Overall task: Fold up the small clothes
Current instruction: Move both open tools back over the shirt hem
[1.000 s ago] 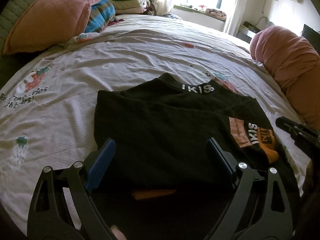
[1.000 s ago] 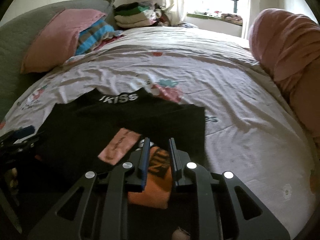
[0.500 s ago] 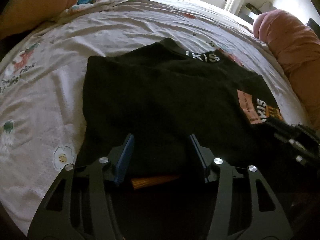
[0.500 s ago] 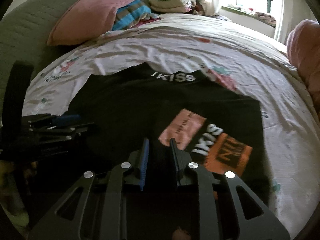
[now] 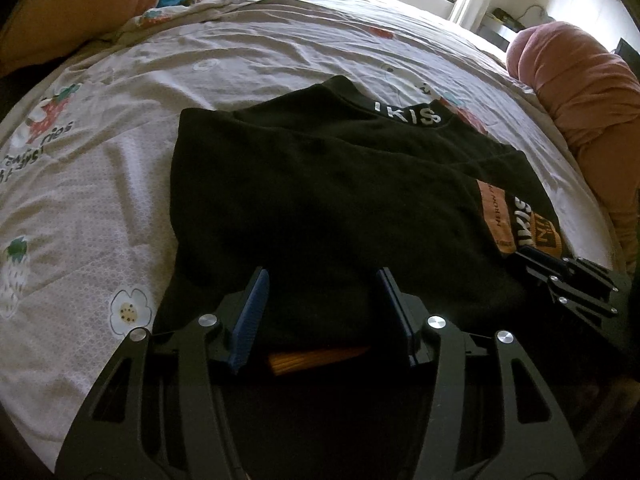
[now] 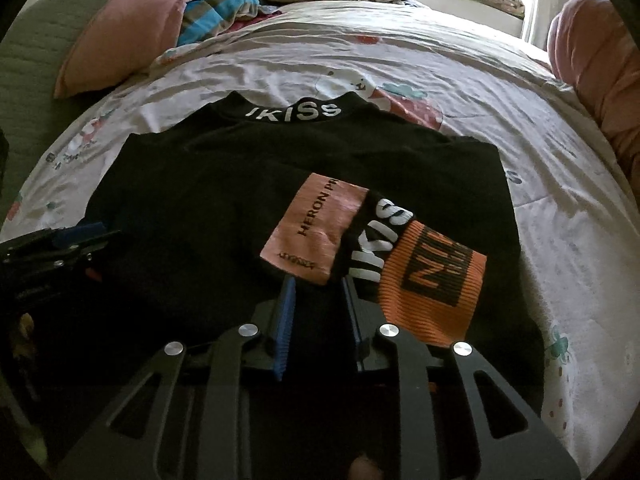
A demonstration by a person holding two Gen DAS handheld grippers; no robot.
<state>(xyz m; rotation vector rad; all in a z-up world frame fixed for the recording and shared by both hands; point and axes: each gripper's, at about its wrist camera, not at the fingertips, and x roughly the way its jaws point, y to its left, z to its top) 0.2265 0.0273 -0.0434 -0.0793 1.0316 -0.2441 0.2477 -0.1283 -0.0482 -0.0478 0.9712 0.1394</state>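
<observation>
Here, the left gripper [image 5: 320, 296] hangs w/ fingers spread wide over the near hem of a black top [image 5: 320, 200], nothing pinched. The right gripper [image 6: 318, 300] has blue-padded fingers [image 6: 285, 320] at a narrow gap over the black cloth; can't tell if fabric is caught. The top lies flat on a strawberry-print bedsheet [image 6: 440, 60], collar reading "IKISS" [image 6: 294, 114]. A pink patch [image 6: 316, 226] reads "HERON PR…"; beside it "IKIS" in white, then an orange ribbed cuff [image 6: 432, 288]. Pink pillow [image 6: 132, 24] at rear left.
</observation>
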